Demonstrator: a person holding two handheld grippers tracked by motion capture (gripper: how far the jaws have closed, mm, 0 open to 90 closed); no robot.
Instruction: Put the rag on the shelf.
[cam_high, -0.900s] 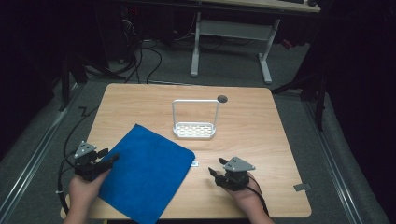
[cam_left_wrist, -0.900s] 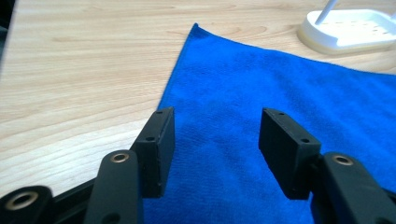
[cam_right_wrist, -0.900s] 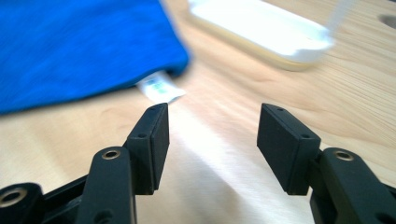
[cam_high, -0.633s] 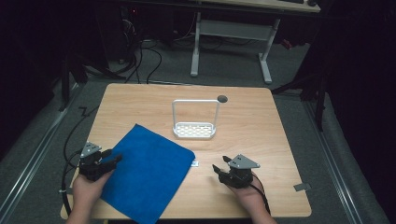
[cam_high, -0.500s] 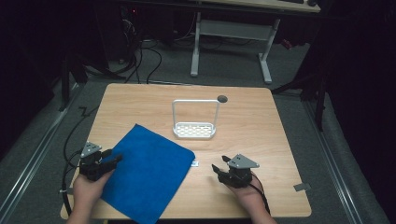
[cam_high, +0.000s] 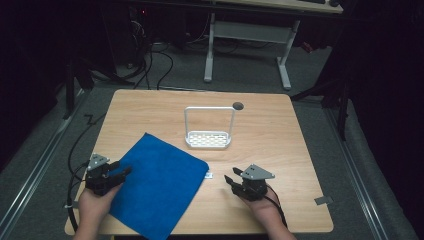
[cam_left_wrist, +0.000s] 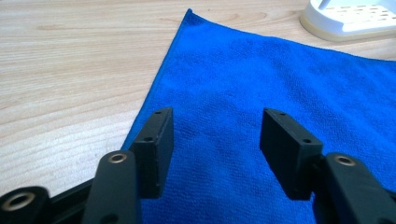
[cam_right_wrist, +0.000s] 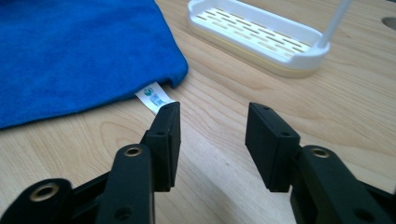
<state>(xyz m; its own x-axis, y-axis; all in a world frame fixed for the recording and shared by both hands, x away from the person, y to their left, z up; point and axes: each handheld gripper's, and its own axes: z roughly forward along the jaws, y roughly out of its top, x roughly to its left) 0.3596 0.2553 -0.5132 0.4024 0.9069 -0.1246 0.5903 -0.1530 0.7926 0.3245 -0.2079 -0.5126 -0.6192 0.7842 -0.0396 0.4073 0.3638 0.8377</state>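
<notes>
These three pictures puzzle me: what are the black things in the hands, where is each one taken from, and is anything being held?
There is no robot here. A person sits at a wooden table and holds a hand-operated tool in each hand, each with two black jaws that can pinch things. In the high view, shot from above, you see the left gripper and the right gripper.

The other two pictures come from small cameras riding on those tools, looking out along the jaws.

On the table lie a blue cloth, spread flat, and a white slotted tray with a tall hoop handle. A small white label sticks out from the cloth's corner.

Nothing is held. The left tool's jaws stand open over the cloth's edge; the right tool's jaws stand open over bare wood, just short of the label.
</notes>
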